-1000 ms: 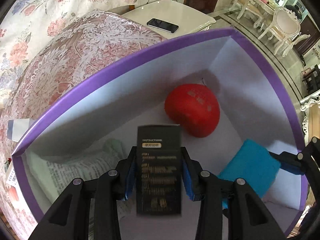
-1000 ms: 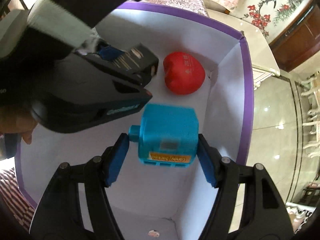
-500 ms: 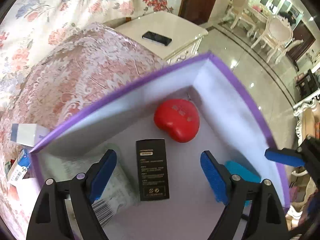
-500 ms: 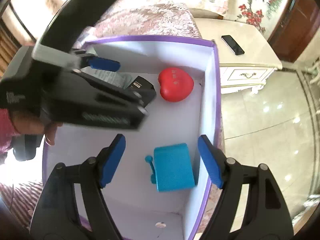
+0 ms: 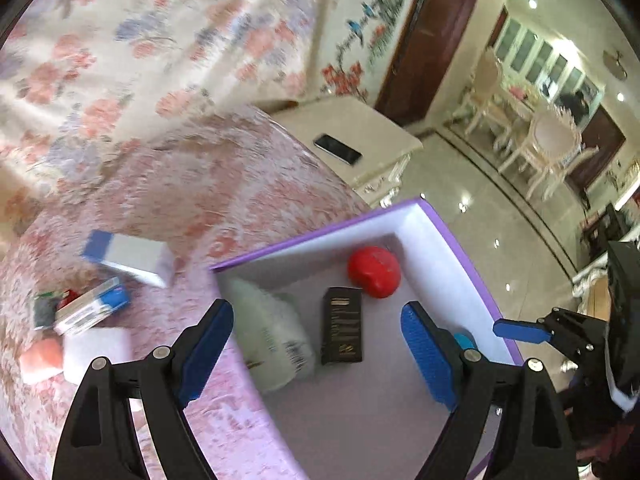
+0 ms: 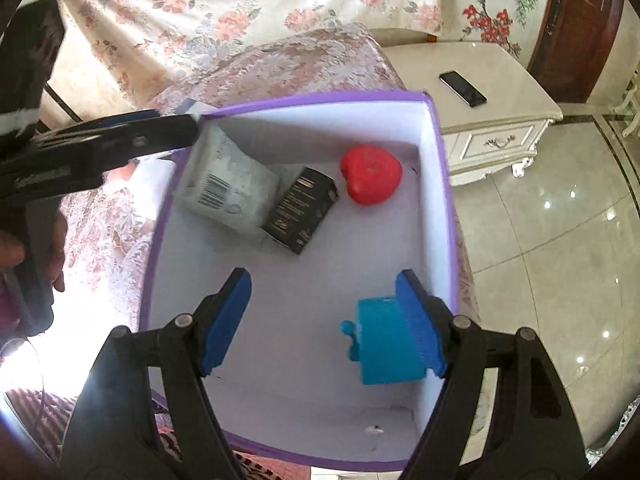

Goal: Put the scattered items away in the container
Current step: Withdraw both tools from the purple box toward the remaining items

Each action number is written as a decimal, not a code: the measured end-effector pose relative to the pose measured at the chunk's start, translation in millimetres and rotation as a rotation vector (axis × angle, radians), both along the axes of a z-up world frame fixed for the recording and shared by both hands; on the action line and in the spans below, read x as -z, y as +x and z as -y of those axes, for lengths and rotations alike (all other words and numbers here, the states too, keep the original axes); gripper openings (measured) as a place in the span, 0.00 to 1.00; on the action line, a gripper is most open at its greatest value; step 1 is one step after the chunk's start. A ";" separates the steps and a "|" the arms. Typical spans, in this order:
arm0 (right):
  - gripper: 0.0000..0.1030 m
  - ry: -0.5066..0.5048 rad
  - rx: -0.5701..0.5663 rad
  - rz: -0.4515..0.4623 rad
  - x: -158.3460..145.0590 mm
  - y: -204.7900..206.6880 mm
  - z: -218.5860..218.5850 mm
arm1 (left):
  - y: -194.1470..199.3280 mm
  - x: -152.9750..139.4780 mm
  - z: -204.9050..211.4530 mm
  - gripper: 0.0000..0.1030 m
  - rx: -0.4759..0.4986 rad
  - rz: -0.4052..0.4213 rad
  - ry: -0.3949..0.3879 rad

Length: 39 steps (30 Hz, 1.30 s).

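The purple-rimmed white box [image 5: 452, 240] [image 6: 440, 184] holds a red heart-shaped toy [image 5: 374, 266] [image 6: 370, 174], a black carton [image 5: 342, 326] [image 6: 302, 210], a white wipes pack [image 5: 272, 332] [image 6: 224, 184] and a teal toy block [image 6: 380, 340]. My left gripper [image 5: 318, 354] is open and empty, high above the box's left side. My right gripper [image 6: 324, 320] is open and empty above the box, its right pad next to the teal block. Outside the box, a blue-and-white carton [image 5: 128, 258] and a flat blue-and-white pack [image 5: 92, 310] lie on the bedspread.
The box sits on a pink floral bedspread [image 5: 200, 200] near its edge. More small items [image 5: 44, 356] lie at the left. A white nightstand with a phone [image 6: 462, 88] stands beyond. The glossy tiled floor [image 6: 560, 240] drops off to the right.
Both grippers opened, dropped the black carton and the teal block into the box, then rose. The left gripper has swung left, bringing the items on the bedspread into view.
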State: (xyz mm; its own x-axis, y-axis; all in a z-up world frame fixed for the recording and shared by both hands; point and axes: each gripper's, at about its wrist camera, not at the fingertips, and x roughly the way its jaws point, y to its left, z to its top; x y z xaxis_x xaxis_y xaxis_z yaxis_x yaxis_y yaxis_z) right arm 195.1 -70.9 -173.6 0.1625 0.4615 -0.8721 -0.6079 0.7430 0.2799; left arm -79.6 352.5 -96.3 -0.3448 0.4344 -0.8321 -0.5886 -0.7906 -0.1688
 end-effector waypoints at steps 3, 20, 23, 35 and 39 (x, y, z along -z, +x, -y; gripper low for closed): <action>0.75 0.012 -0.012 0.017 -8.5 -5.7 -16.4 | 2.9 -5.1 35.2 0.85 -0.044 -0.003 0.007; 0.77 0.073 -0.189 0.069 -58.7 -76.0 -157.7 | 33.8 66.4 230.1 1.00 -0.190 0.192 -0.047; 0.78 0.067 -0.236 0.049 -55.1 -87.9 -184.6 | 28.6 72.7 255.4 1.00 -0.222 0.213 -0.036; 0.79 -0.031 -0.420 0.035 -28.0 -113.8 -287.1 | -5.6 109.1 340.6 1.00 -0.363 0.280 -0.051; 0.79 -0.089 -0.458 0.094 -17.9 -106.5 -314.0 | -22.1 122.8 364.6 1.00 -0.411 0.308 -0.051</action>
